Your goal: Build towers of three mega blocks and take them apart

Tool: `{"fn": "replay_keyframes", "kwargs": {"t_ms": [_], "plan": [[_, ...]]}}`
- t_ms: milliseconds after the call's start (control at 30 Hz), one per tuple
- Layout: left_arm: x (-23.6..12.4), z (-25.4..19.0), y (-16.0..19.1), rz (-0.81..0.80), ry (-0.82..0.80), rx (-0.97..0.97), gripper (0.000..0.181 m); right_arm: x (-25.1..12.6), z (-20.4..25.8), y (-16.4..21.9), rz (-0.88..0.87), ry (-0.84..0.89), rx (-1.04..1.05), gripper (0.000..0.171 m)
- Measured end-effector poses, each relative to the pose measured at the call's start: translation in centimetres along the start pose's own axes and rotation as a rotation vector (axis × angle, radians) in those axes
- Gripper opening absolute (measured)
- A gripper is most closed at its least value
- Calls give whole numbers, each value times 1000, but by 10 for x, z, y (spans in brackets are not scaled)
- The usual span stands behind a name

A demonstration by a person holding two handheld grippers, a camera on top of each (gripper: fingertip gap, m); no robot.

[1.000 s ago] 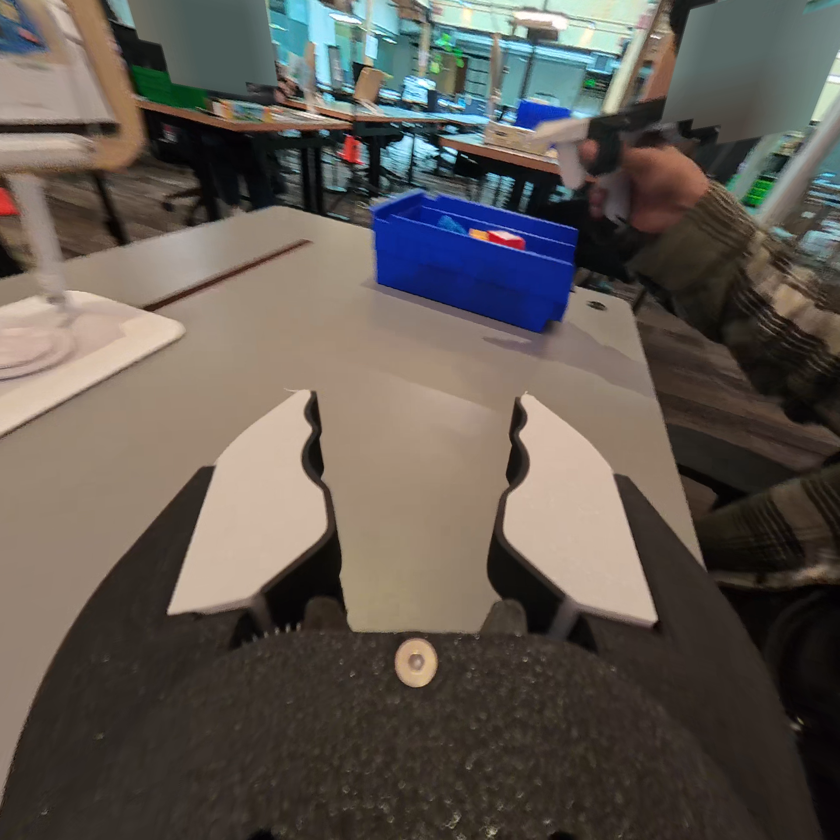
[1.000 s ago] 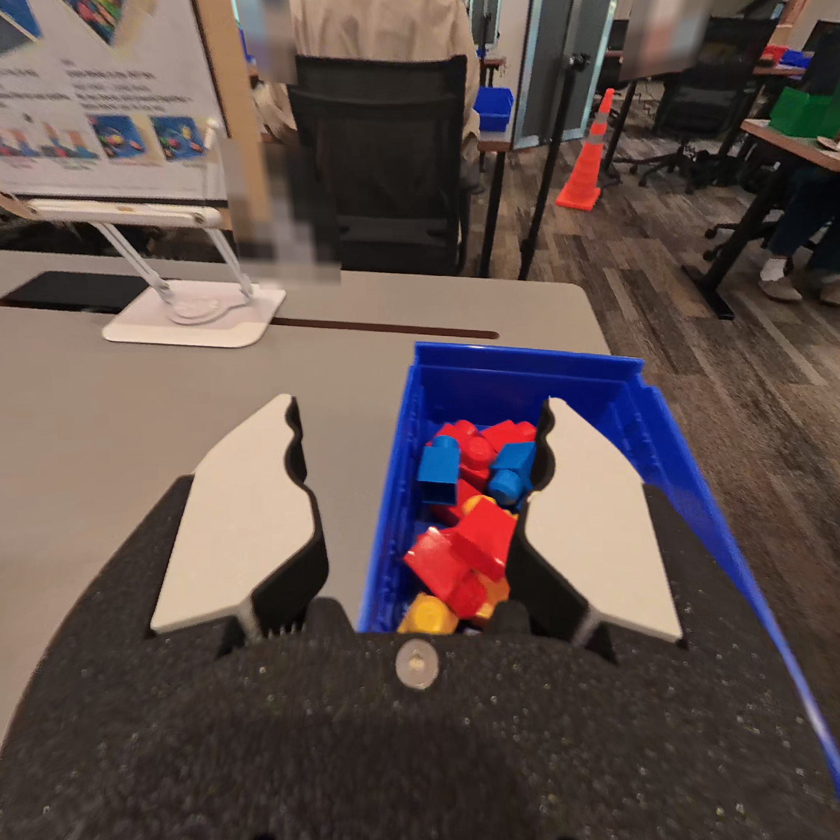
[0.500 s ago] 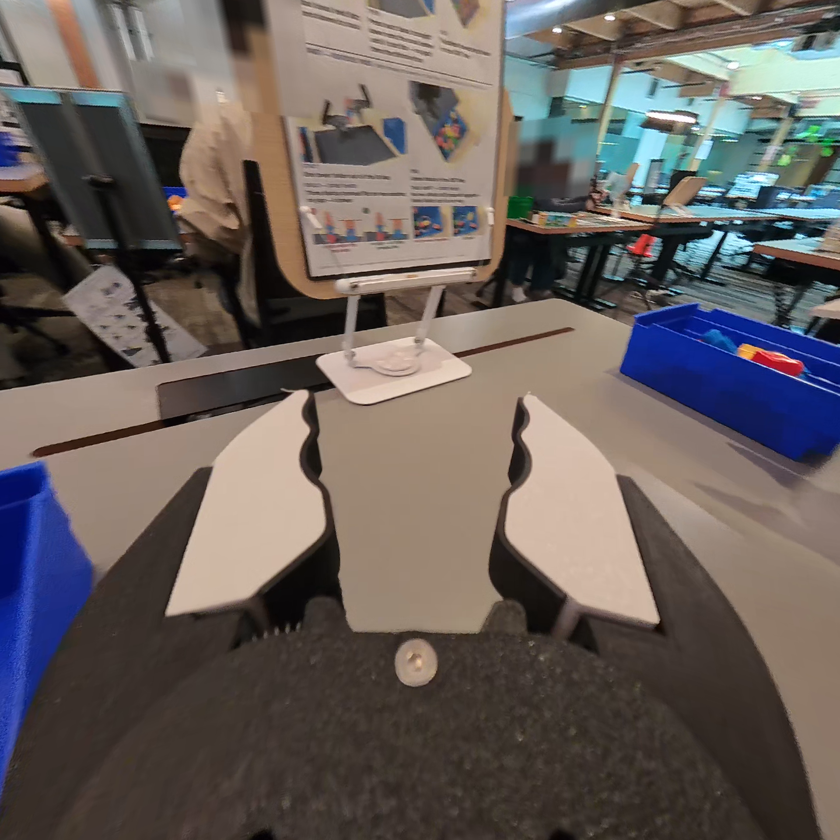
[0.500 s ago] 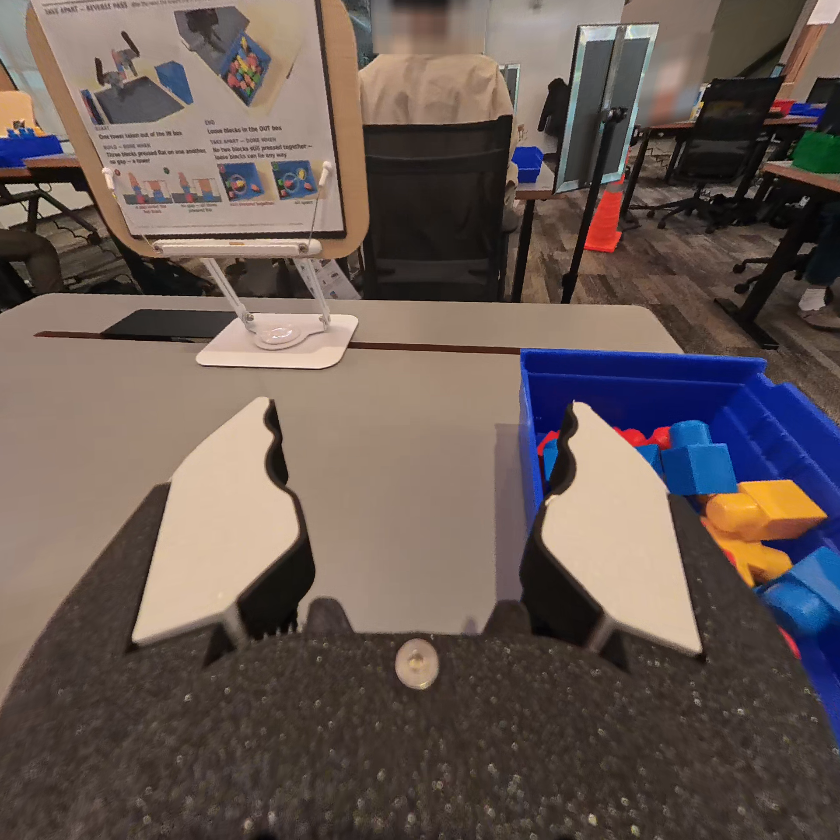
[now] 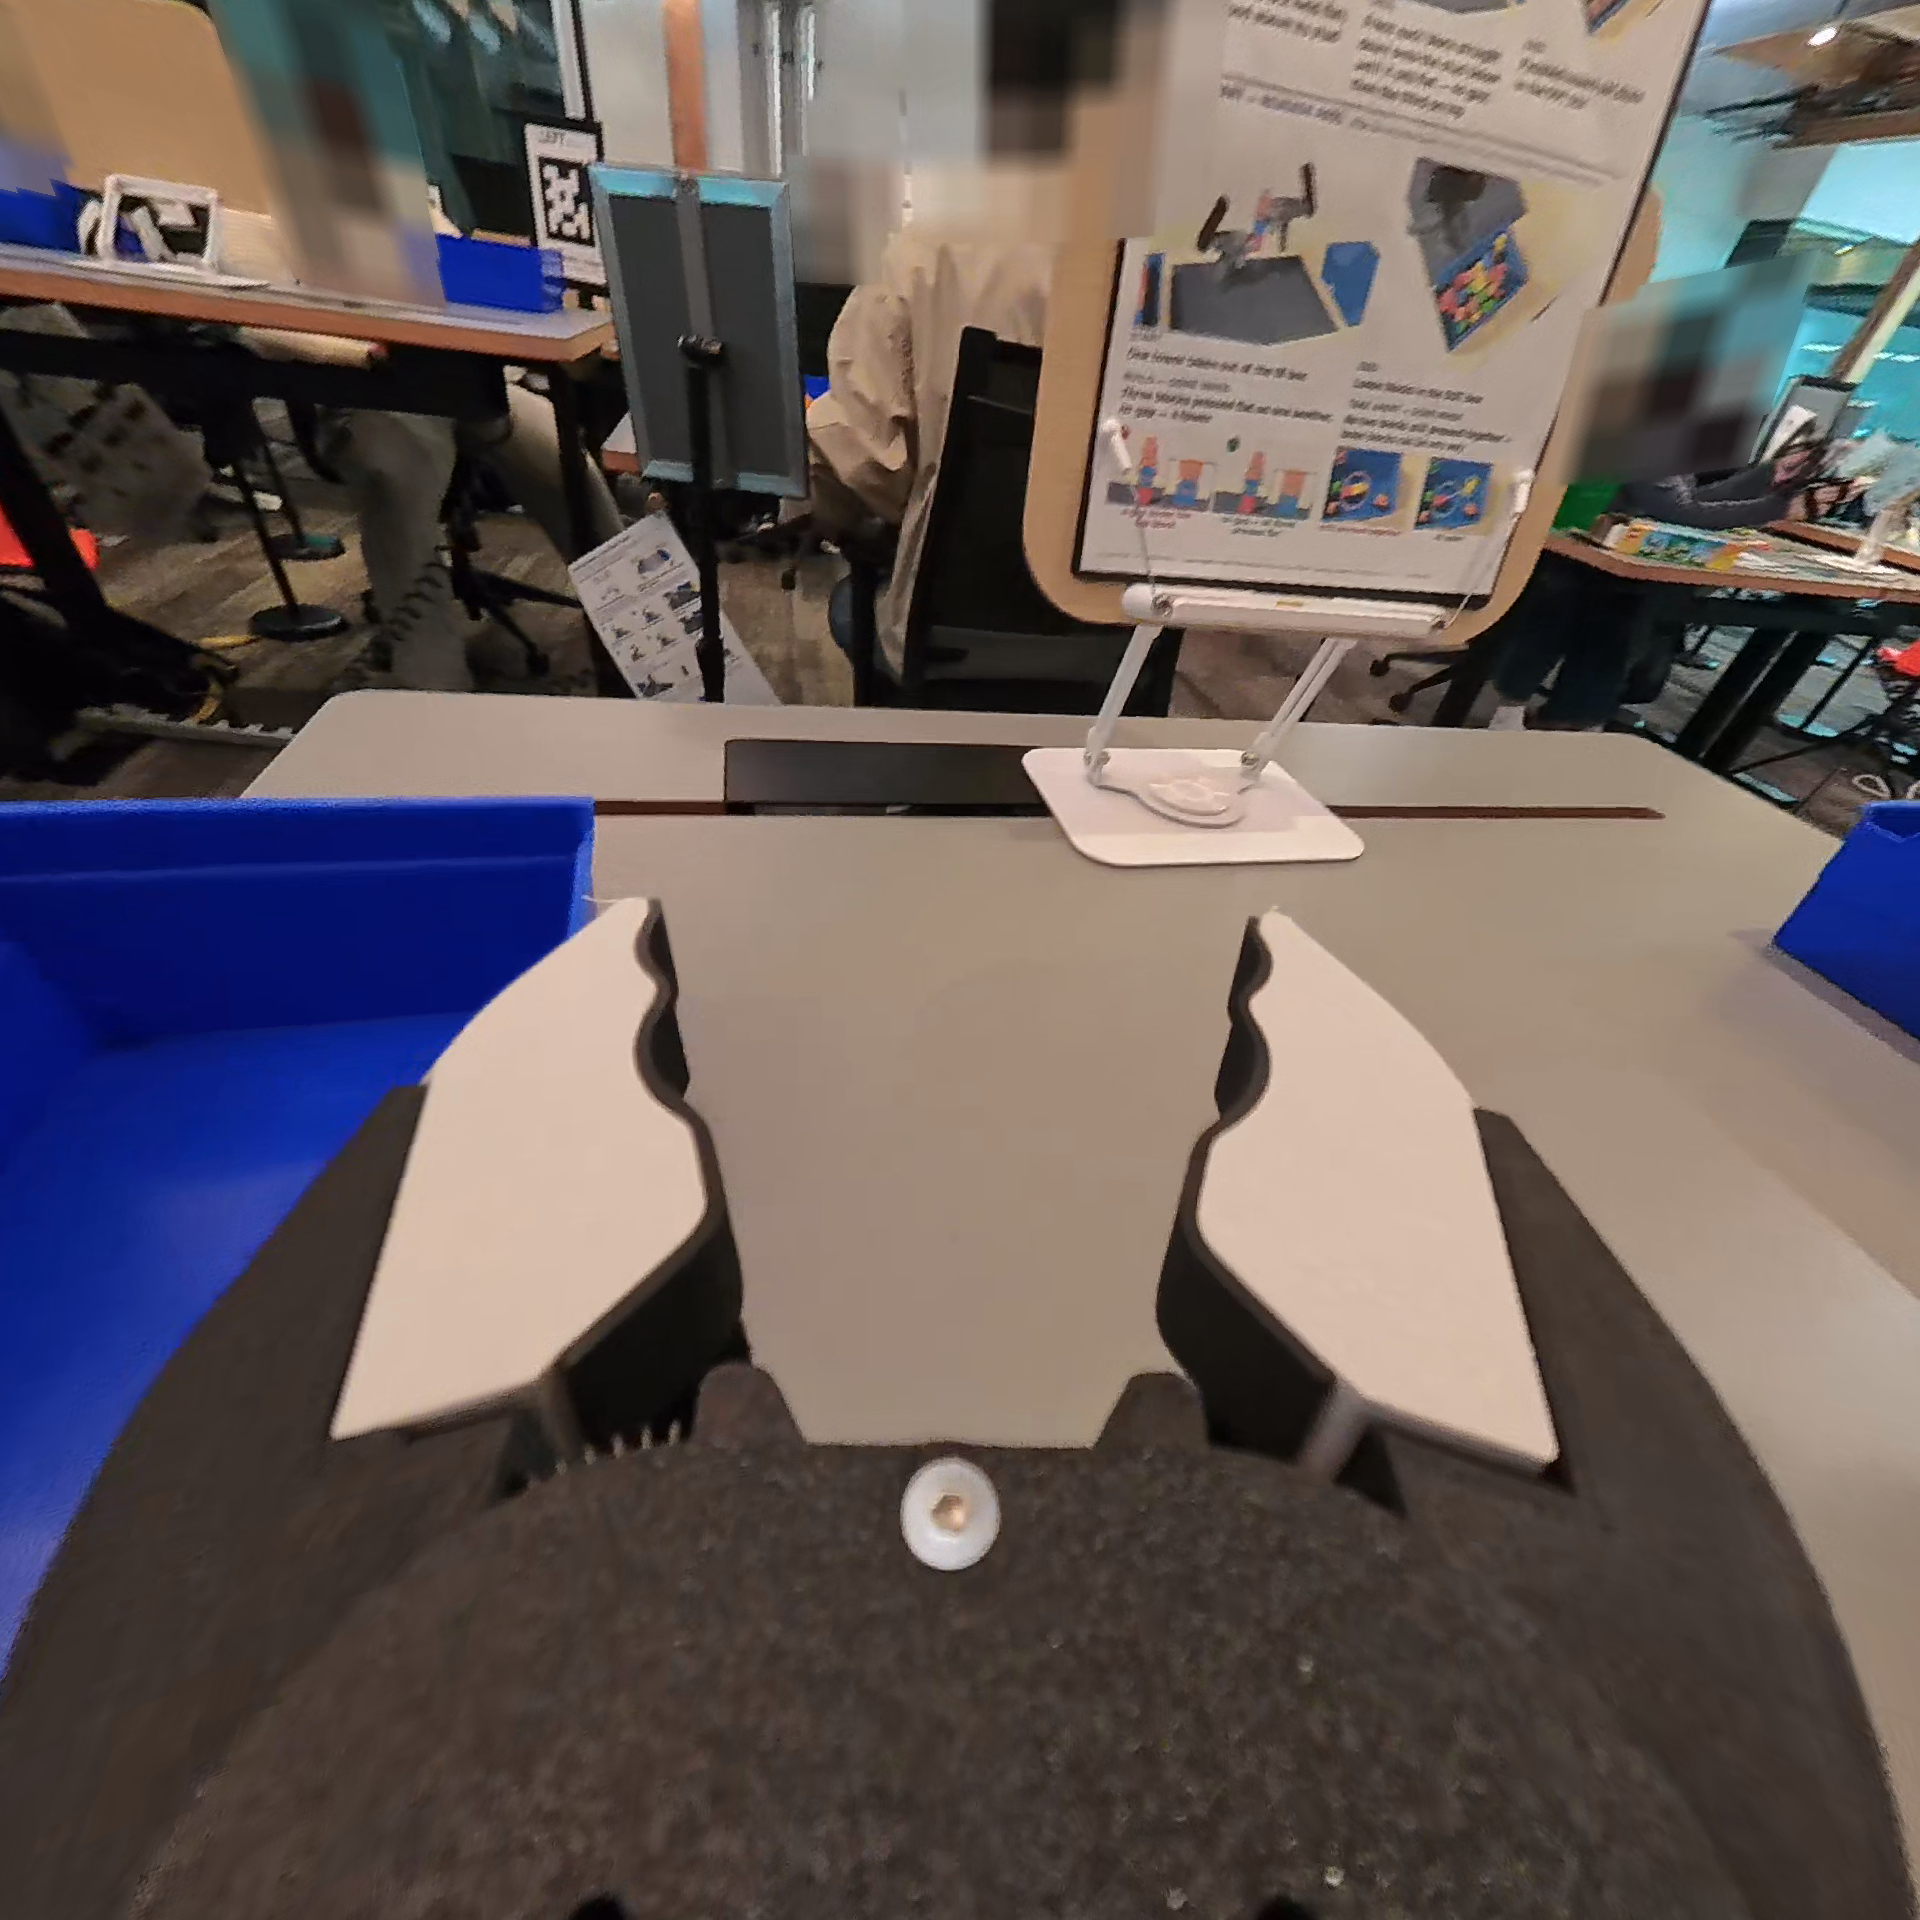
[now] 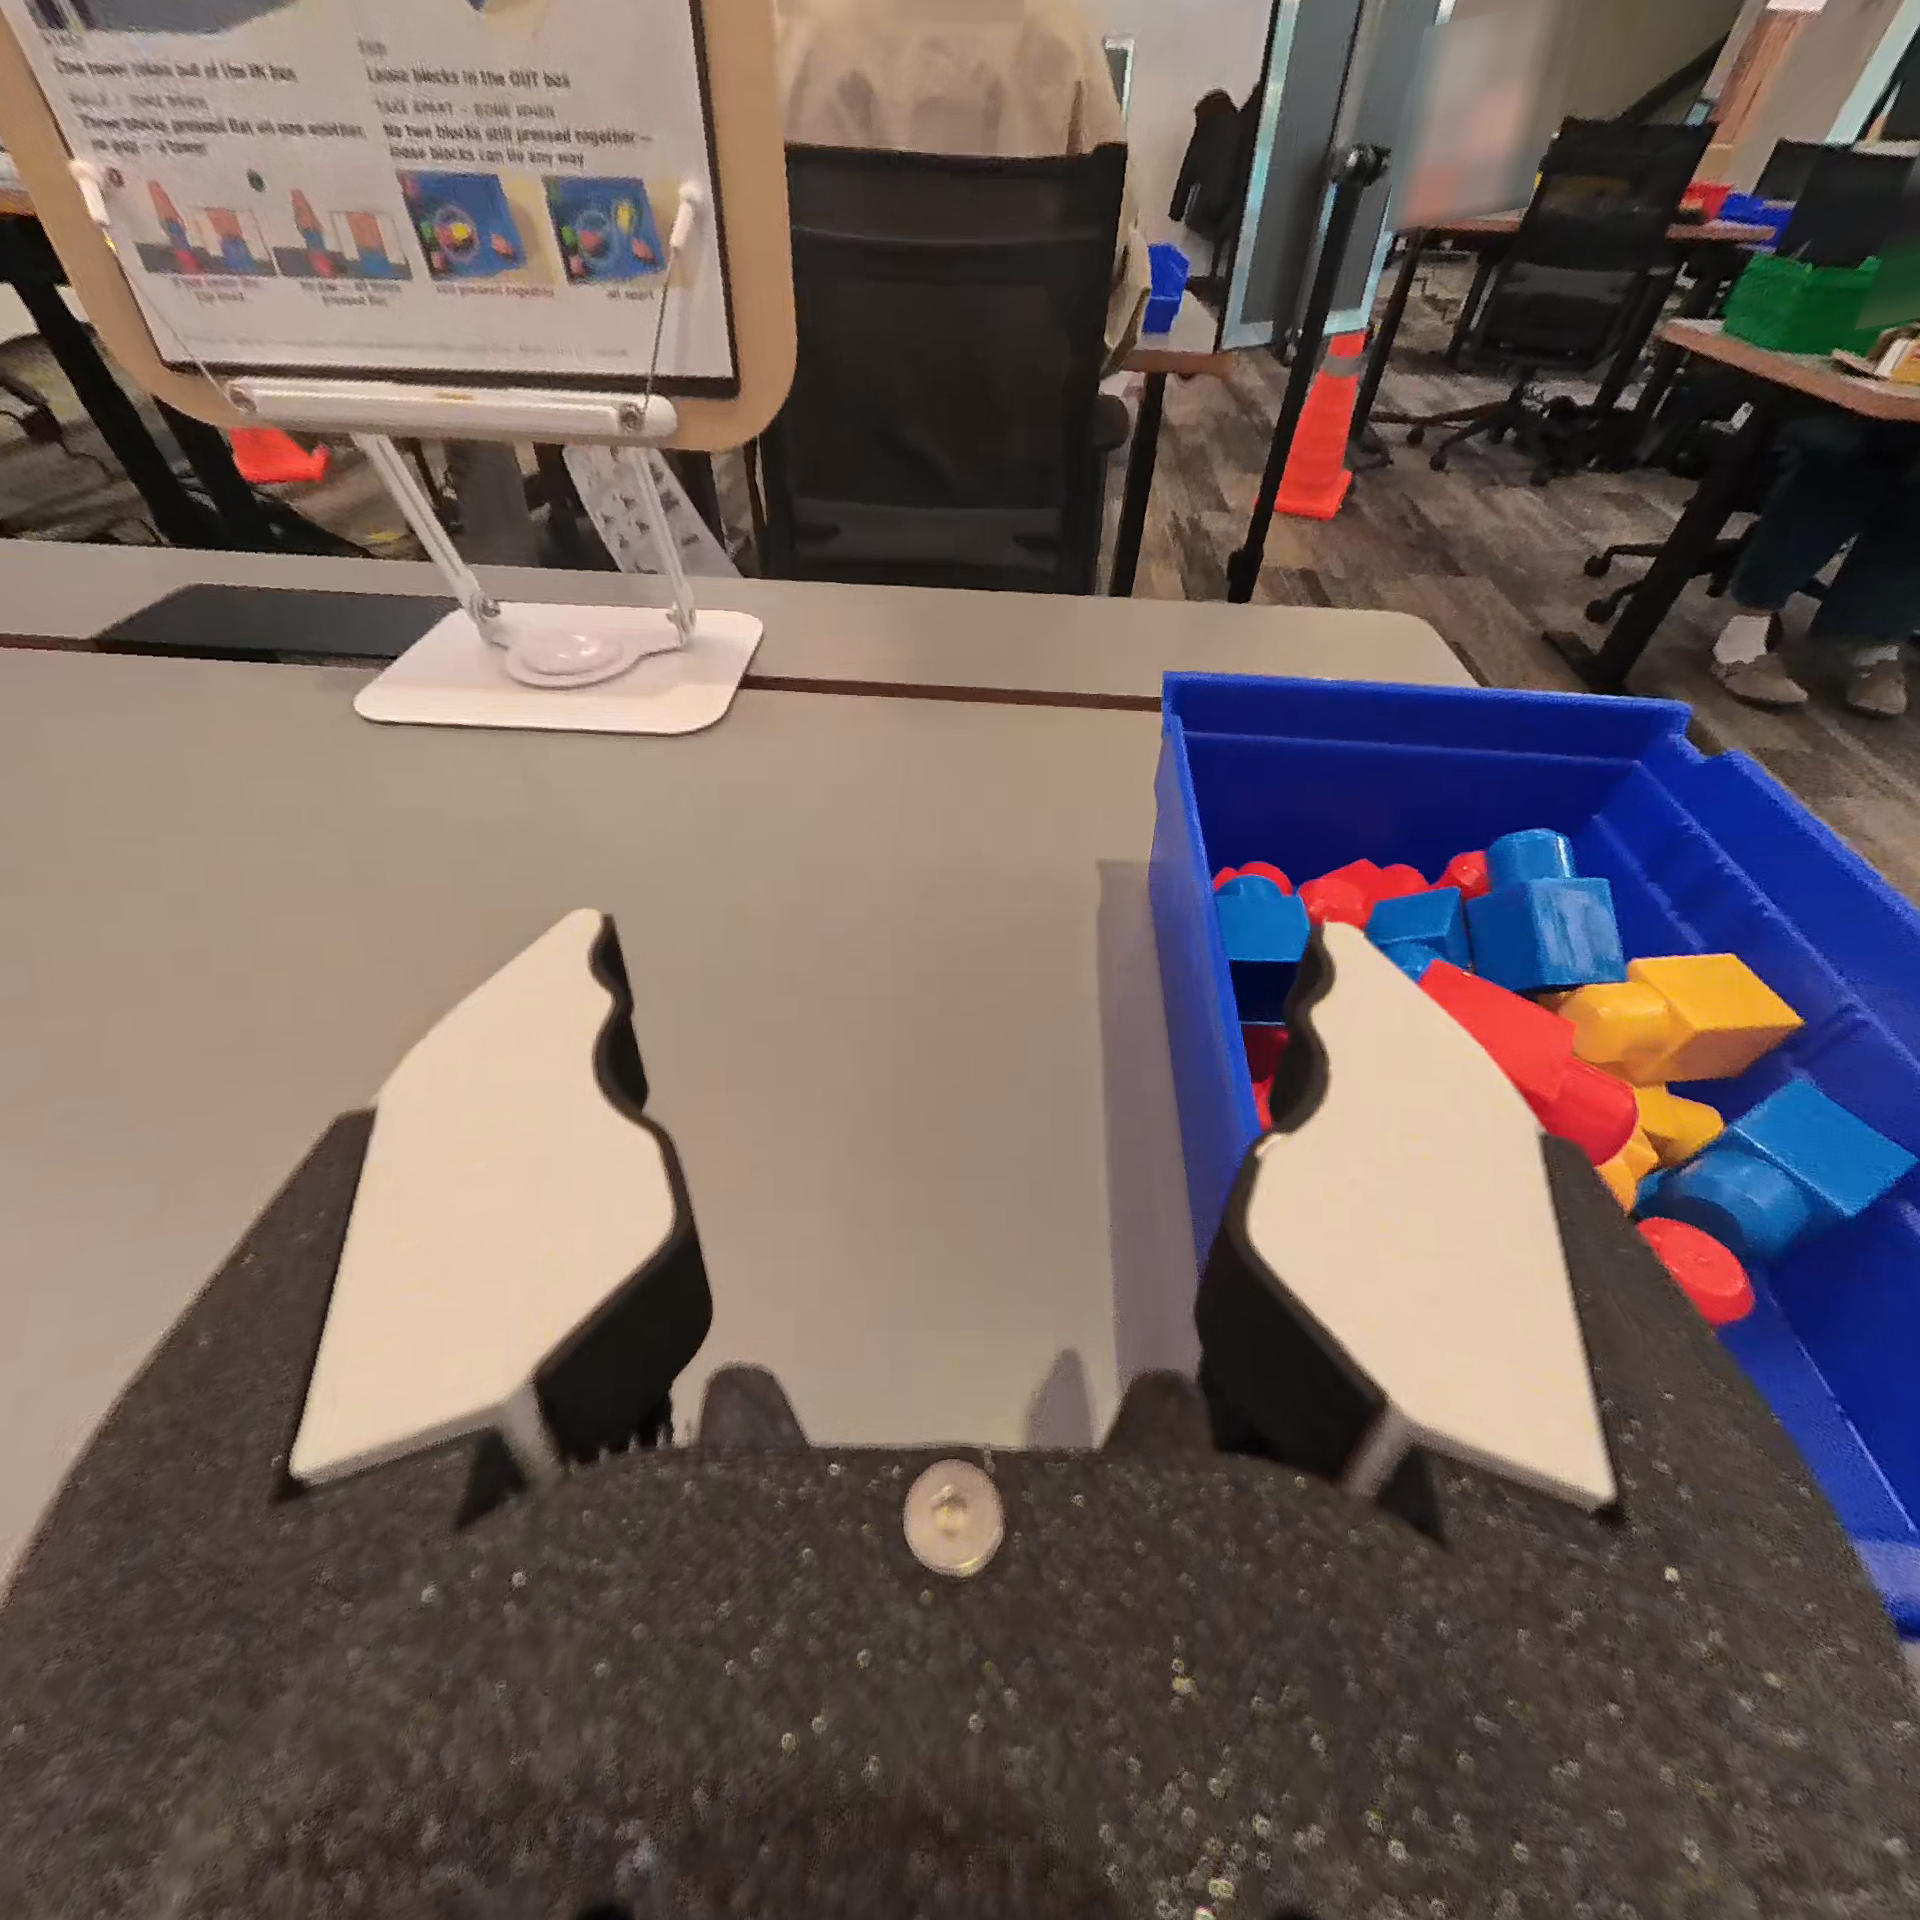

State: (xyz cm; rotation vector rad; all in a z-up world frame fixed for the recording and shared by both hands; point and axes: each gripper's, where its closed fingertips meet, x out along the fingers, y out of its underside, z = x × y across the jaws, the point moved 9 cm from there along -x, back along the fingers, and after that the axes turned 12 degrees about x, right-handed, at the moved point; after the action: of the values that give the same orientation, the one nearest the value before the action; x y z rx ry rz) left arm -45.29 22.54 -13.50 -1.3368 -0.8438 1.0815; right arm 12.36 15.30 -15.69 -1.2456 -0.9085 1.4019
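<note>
My left gripper (image 5: pixel 951 920) is open and empty above the grey table (image 5: pixel 956 1039). A blue bin (image 5: pixel 208 987) lies at its left; what I see of its inside holds no blocks. My right gripper (image 6: pixel 961 925) is open and empty over the table (image 6: pixel 883 987). A second blue bin (image 6: pixel 1403 748) stands at its right, with several red, blue and yellow mega blocks (image 6: pixel 1558 997) loose in it. My right fingertip overlaps that bin's near left wall. A corner of this bin also shows in the left wrist view (image 5: pixel 1860 935).
A white stand (image 5: pixel 1195 821) holding an instruction board (image 5: pixel 1340 312) is at the table's far edge; it also shows in the right wrist view (image 6: pixel 561 675). A black chair (image 6: pixel 945 364) and a seated person are behind the table. An orange cone (image 6: pixel 1320 436) stands on the floor.
Both views have swung left. The left wrist view turned from the filled bin and the other hand to face the stand and the bin on the left. The right gripper moved left off the filled bin.
</note>
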Motion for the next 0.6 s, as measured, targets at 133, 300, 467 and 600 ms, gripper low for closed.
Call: {"fn": "replay_keyframes", "kwargs": {"t_ms": [133, 300, 467, 600], "plan": [[-4, 2, 12, 21, -20, -16, 102, -4, 2, -3, -28, -5, -3, 118], [-5, 4, 18, 41, -16, -18, 102, -2, 5, -1, -17, -11, -8, 118], [-6, 5, 18, 50, -14, -9, 102, -1, 4, -1, -20, -6, -10, 117], [-8, 6, 20, 49, -15, -16, 102, -1, 4, 0, -22, -5, -12, 117]]}}
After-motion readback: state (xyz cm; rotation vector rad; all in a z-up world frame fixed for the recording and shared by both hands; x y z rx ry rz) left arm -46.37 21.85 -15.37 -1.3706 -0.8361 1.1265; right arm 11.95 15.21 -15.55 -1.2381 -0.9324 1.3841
